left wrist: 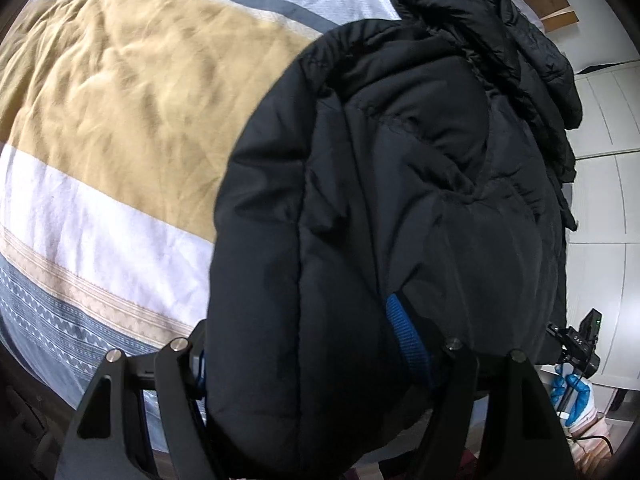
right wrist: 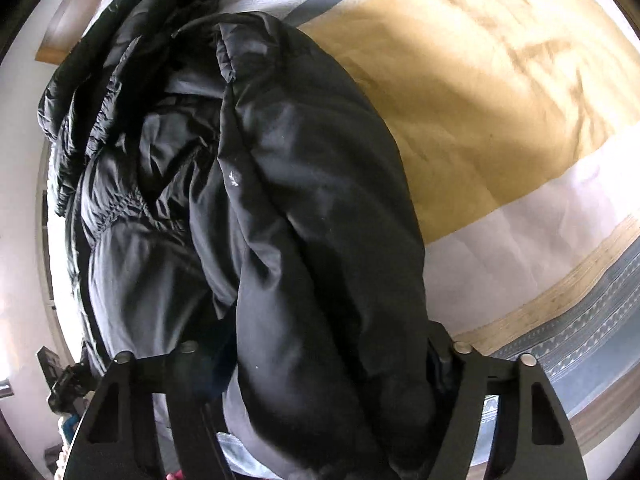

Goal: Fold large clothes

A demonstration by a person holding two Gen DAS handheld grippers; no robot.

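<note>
A black puffy jacket (left wrist: 400, 168) lies bunched along the edge of a bed and bulges up between the fingers of both grippers. In the left wrist view my left gripper (left wrist: 320, 364) points steeply down, its jaws closed against a thick fold of the jacket, and a blue strap (left wrist: 408, 340) shows at the right finger. In the right wrist view my right gripper (right wrist: 324, 364) grips another thick fold of the jacket (right wrist: 304, 184), which fills the gap. The padding hides both sets of fingertips.
The bed's duvet (left wrist: 120, 92) has mustard, white and grey-blue patterned stripes. A wooden bed frame (left wrist: 556, 0) shows at the far end. White floor (left wrist: 608, 128) runs beside the bed. The other gripper (left wrist: 576, 344) and a blue-gloved hand (left wrist: 572, 388) sit low right.
</note>
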